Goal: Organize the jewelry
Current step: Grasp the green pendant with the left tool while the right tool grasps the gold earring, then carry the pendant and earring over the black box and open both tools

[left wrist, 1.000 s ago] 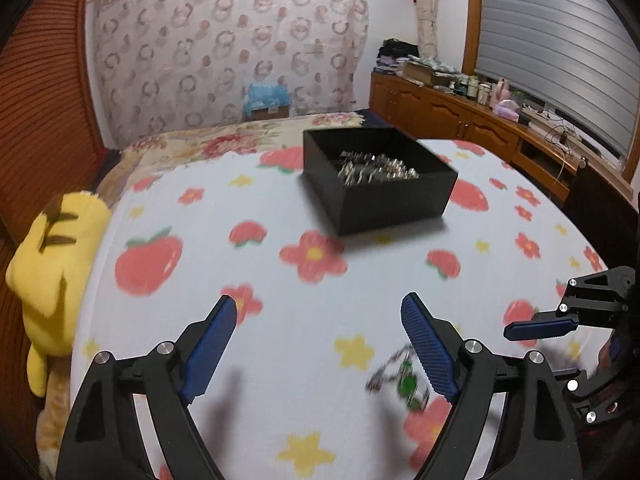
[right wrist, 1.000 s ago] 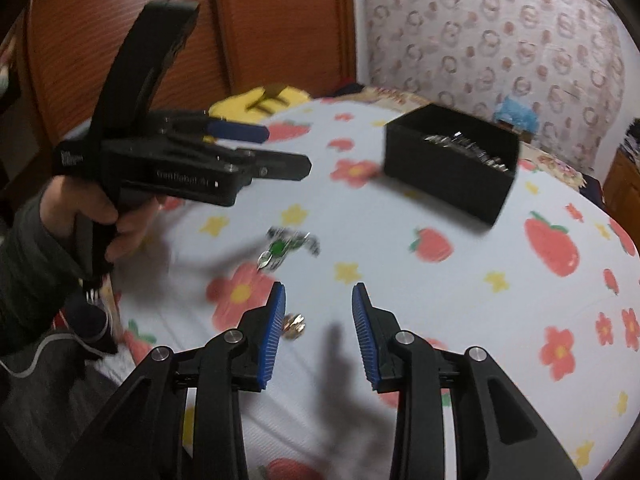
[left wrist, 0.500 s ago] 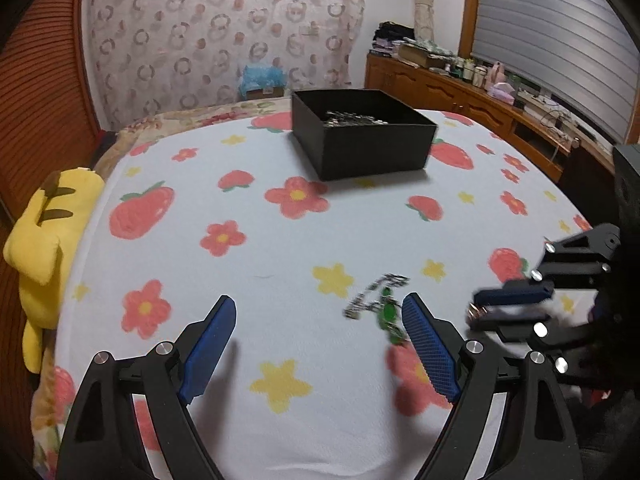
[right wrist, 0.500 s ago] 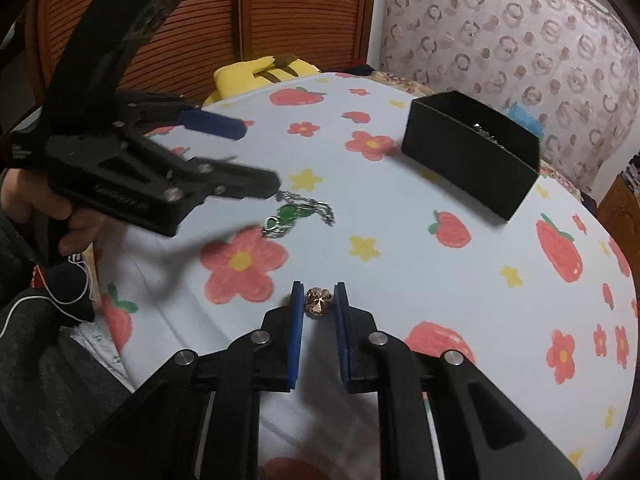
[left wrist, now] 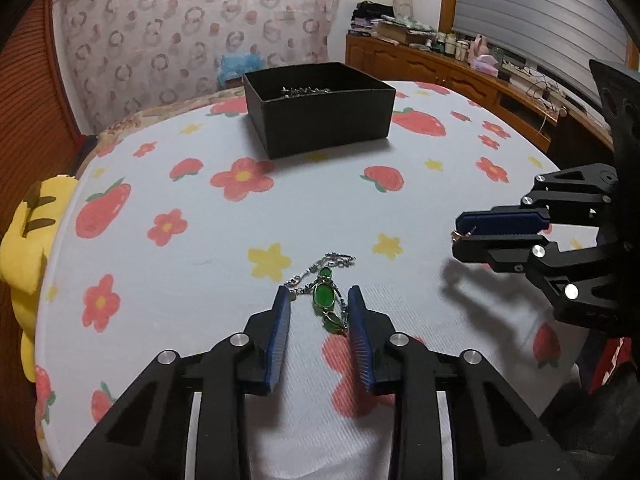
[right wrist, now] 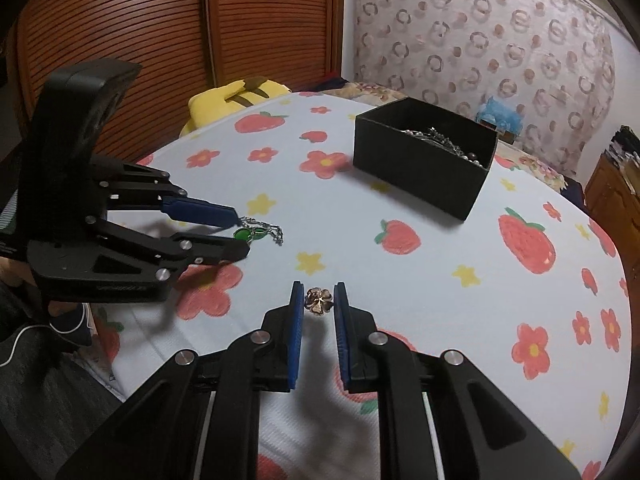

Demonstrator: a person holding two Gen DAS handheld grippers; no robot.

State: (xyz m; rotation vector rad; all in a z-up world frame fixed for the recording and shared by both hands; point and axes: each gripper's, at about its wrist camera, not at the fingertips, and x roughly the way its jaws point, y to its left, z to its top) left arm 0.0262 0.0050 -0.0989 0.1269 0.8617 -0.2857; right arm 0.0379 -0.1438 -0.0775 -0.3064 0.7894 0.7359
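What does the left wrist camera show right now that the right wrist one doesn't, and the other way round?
Only the left wrist view shows the full green-stone necklace lying between the left gripper fingers, plus the wooden sideboard under the window blind.

Only the right wrist view shows the gold flower piece held between the right gripper fingers, and the slatted wooden doors.

Both show the black box with jewelry inside, the strawberry cloth, the yellow plush, and each other's gripper.

Both wrist cams sitting low, close over tablecloth [left wrist: 160,288], looking forward; each is catching black box [right wrist: 420,172] upper-center and the other gripper at frame edge.
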